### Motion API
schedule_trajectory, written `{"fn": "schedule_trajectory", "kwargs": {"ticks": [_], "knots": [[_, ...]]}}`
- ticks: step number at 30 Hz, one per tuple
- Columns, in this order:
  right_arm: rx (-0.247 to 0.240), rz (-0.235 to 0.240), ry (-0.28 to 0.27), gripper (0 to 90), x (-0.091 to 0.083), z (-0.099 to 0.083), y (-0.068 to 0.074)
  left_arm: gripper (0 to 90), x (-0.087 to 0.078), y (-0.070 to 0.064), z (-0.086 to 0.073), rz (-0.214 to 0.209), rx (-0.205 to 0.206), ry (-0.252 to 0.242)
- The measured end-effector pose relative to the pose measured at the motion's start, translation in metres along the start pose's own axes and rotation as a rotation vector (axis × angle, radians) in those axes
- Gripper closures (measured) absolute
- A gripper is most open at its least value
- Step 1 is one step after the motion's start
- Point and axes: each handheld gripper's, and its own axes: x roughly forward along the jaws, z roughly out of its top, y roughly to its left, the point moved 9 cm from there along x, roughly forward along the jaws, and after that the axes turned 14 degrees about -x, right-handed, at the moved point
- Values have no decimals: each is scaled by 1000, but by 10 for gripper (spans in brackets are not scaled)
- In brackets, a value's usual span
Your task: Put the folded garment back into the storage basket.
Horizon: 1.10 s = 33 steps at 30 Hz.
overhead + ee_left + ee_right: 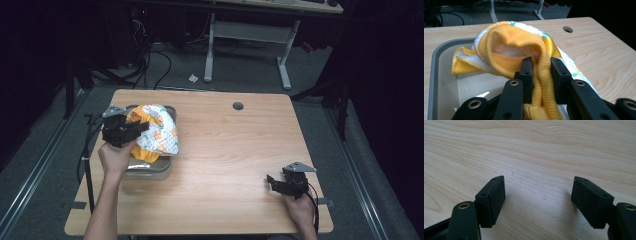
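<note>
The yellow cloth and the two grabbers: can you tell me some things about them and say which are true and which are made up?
1. The left gripper is pinching the yellow cloth. True.
2. The right gripper is holding a spoon. False: its jaws are apart with nothing between them, just above the bare table.
3. The cloth sits over a grey tray. True.
4. The tray is at the right side of the table. False: in the high view it is at the left side.
5. The cloth is plain blue. False: it is yellow with a white patterned part.
</note>
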Motion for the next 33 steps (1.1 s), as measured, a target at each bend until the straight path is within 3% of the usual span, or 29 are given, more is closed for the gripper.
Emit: {"fn": "schedule_trajectory", "kwargs": {"ticks": [9,23,28,33], "knots": [[0,0,0,276,0,0,0,733,11,16,-8,24,-38,36],[0,0,0,276,0,0,0,730,31,36,-21,95,-41,94],[0,0,0,276,0,0,0,724,38,45,-27,163,-11,124],[1,0,0,276,0,0,0,717,42,50,-31,185,-14,147]]}}
